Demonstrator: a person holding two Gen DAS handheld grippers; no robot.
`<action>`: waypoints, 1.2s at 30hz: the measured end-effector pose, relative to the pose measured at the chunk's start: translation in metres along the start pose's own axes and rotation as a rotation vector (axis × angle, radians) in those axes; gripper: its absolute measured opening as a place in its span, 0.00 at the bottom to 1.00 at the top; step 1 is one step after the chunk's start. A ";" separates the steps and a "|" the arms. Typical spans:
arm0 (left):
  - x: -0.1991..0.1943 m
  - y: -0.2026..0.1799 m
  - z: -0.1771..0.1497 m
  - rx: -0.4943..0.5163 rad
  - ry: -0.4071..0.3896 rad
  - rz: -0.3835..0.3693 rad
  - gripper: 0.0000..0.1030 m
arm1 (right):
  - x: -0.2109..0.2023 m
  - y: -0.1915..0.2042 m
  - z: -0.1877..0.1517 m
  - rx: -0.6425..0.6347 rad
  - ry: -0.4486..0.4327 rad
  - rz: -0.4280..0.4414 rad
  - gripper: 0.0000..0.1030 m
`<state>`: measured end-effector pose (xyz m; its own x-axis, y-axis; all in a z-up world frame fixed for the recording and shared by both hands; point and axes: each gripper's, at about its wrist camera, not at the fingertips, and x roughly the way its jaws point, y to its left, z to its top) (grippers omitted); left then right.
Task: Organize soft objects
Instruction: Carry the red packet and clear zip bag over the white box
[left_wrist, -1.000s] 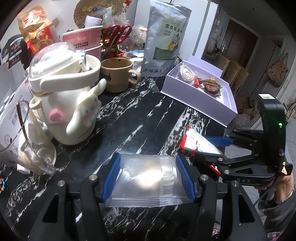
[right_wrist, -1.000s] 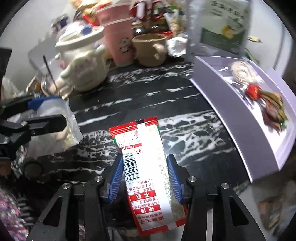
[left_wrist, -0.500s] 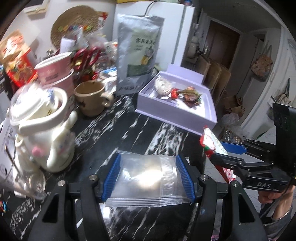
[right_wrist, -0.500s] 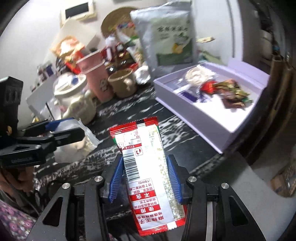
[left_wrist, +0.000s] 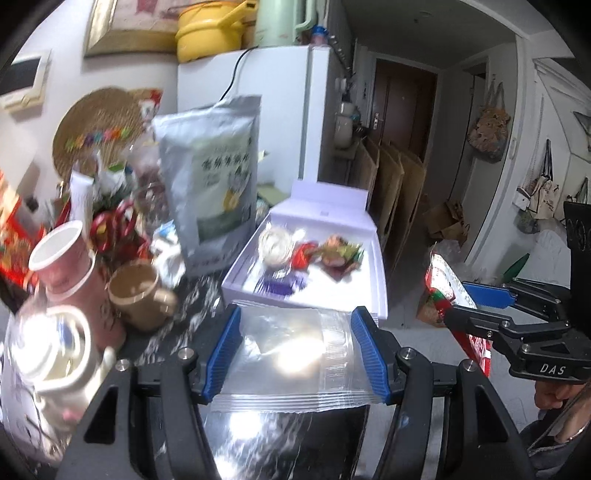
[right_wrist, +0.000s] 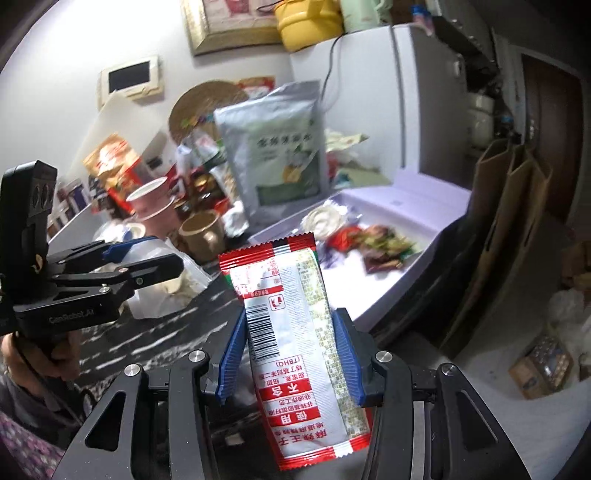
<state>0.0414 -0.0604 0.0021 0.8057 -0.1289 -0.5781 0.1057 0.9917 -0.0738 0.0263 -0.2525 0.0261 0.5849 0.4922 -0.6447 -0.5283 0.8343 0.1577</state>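
Observation:
My left gripper (left_wrist: 295, 343) is shut on a clear zip bag (left_wrist: 291, 354) with something pale inside, held above the black marble table (left_wrist: 177, 317). My right gripper (right_wrist: 290, 350) is shut on a red and white sauce packet (right_wrist: 295, 325), also lifted. In the left wrist view the right gripper (left_wrist: 469, 299) shows at the right with the packet (left_wrist: 443, 284) edge-on. In the right wrist view the left gripper (right_wrist: 147, 258) shows at the left with the bag (right_wrist: 173, 284). An open lilac box (left_wrist: 306, 291) (right_wrist: 388, 284) ahead holds a white bundle and several wrapped sweets.
A silver pouch (left_wrist: 210, 184) stands left of the box. A brown mug (left_wrist: 140, 295), pink cups (left_wrist: 62, 258), red scissors and a white character pot (left_wrist: 48, 354) crowd the table's left. A fridge (left_wrist: 266, 110) stands behind; cardboard and bags lie on the floor at right.
Both grippers have risen off the table with their loads and moved toward the lilac box, which now lies close ahead. The view tilted up to show the fridge and wall.

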 end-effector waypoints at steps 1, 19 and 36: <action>0.003 -0.002 0.005 0.006 -0.007 -0.002 0.59 | -0.002 -0.003 0.003 0.005 -0.007 -0.006 0.45; 0.066 -0.027 0.094 0.065 -0.082 -0.058 0.59 | 0.006 -0.060 0.073 0.035 -0.126 -0.070 0.45; 0.142 -0.025 0.145 0.104 -0.072 -0.044 0.59 | 0.066 -0.099 0.129 0.024 -0.139 -0.084 0.45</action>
<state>0.2373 -0.1037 0.0395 0.8385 -0.1761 -0.5156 0.1988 0.9800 -0.0114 0.1967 -0.2709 0.0650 0.7068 0.4487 -0.5470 -0.4602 0.8788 0.1262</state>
